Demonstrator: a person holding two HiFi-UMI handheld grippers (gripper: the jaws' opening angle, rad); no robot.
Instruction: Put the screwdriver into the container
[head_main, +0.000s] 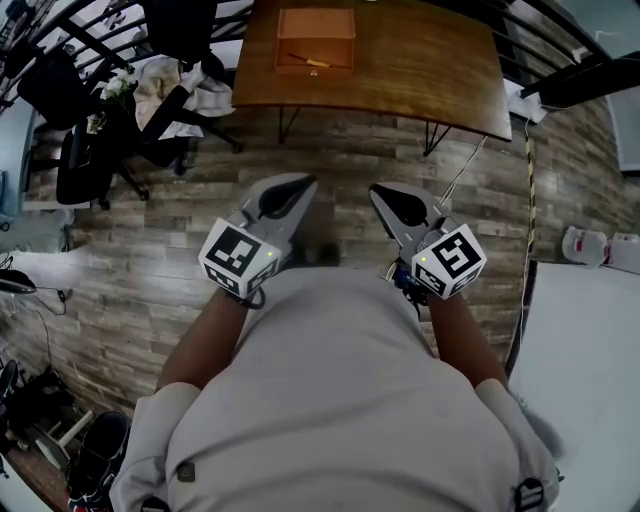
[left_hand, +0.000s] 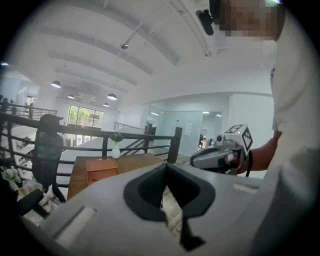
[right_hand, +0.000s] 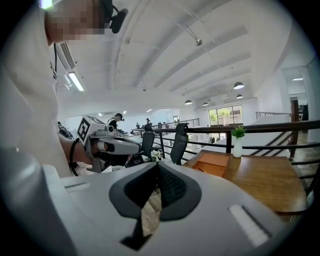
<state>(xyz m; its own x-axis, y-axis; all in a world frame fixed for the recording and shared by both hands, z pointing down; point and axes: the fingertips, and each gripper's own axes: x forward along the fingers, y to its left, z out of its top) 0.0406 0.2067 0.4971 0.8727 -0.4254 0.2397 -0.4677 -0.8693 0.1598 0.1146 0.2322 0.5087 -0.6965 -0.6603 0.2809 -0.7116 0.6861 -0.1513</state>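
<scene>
An orange-brown open container (head_main: 315, 30) sits at the back of a wooden table (head_main: 420, 70). A slim screwdriver (head_main: 309, 62) with a yellowish handle lies on its front part, and shows as a thin dark line (right_hand: 200, 169) in the right gripper view. Both grippers are held close to the person's body over the plank floor, well short of the table. The left gripper (head_main: 300, 185) is shut and empty, with only floor showing past its tip (left_hand: 167, 167). The right gripper (head_main: 383, 192) is shut and empty too (right_hand: 158, 165).
A black railing (right_hand: 235, 131) runs behind the table, where a white vase with a plant (right_hand: 237, 145) stands. Black office chairs (head_main: 90, 150) and a heap of cloth (head_main: 170, 80) stand at the left. A white table (head_main: 590, 370) and a hanging cable (head_main: 528, 200) are at the right.
</scene>
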